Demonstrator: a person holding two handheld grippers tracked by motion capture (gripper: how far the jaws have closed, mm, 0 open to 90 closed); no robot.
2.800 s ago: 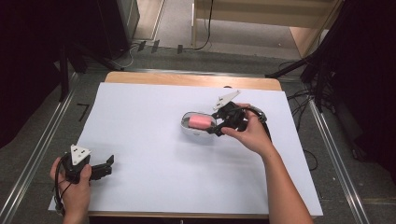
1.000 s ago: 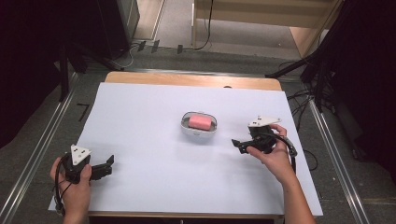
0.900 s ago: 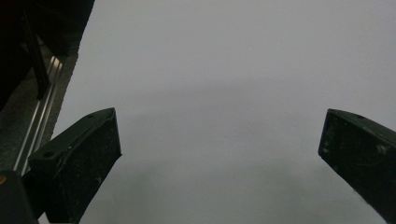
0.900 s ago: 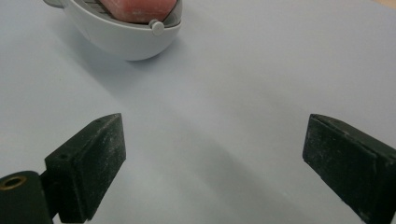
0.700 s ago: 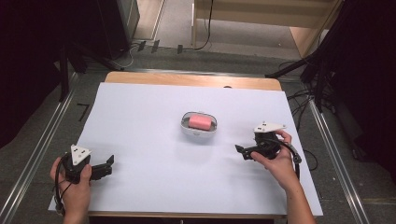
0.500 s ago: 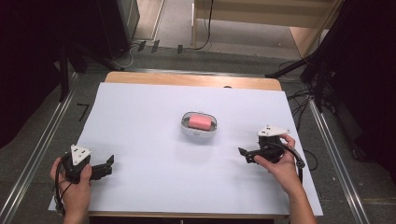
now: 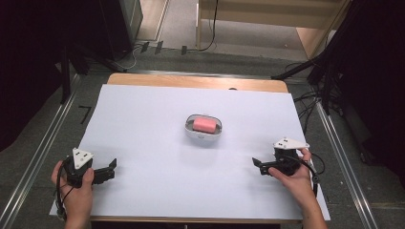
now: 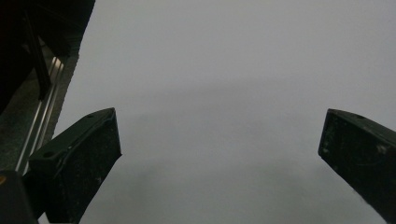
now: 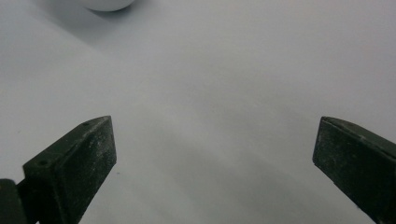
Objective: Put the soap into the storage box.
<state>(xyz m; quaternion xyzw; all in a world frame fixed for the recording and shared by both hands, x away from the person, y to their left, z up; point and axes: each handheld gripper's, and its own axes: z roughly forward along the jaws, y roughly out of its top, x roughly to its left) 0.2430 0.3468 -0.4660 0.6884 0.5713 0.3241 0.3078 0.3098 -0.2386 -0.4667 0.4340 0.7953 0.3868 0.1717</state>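
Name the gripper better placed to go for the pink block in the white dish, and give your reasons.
Right. The right gripper lies nearer the white dish holding the pink block, jaws open and aimed its way; the dish's edge shows in its own view. The left gripper, also open, sits at the far near-left corner.

You have nothing to read here: no letters, numbers, brand marks or signs can be made out on anything in front of you. The white sheet covering the table [image 7: 143, 143] is blank in the high view and in both gripper views, and the small white oval dish [image 7: 204, 134] holding a pink block [image 7: 205, 124] bears no legible mark.
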